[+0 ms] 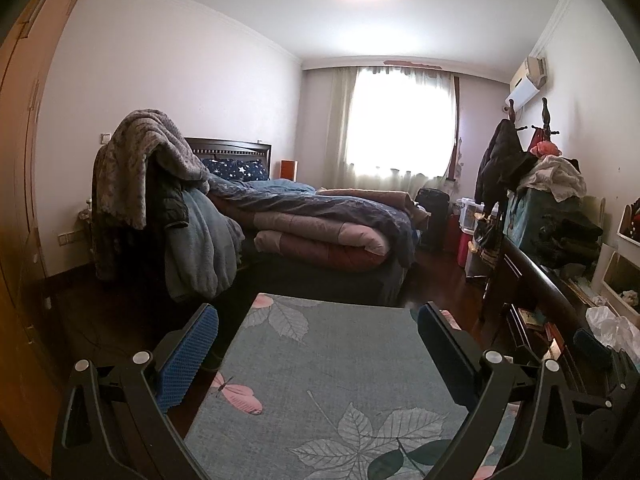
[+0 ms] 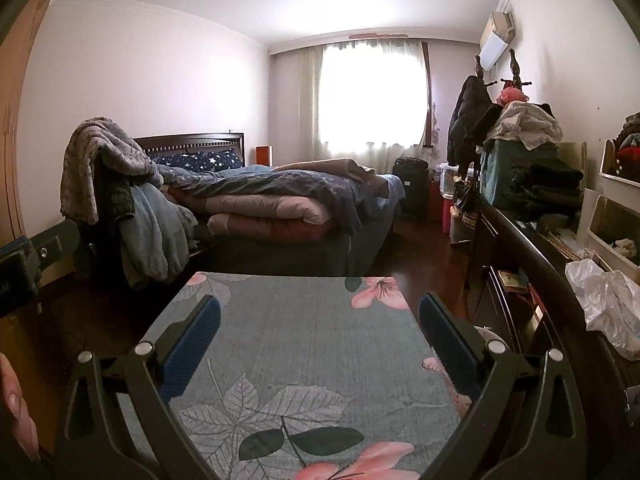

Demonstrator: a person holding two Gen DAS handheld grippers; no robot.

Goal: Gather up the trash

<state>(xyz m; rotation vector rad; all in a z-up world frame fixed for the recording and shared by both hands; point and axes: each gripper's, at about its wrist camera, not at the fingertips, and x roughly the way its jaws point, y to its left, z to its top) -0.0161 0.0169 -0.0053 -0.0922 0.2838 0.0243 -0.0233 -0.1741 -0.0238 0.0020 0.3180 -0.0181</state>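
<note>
My left gripper is open and empty, held above a grey-green cloth with leaf and pink flower prints. My right gripper is open and empty above the same cloth. A crumpled clear plastic bag lies on the dark wooden dresser to the right of my right gripper. The bag also shows at the right edge of the left wrist view. Part of the left gripper's body shows at the left edge of the right wrist view.
A bed with piled quilts stands ahead. A chair draped with blankets is at the left. The dresser top holds folded clothes and white boxes. A coat rack and storage bins stand near the window.
</note>
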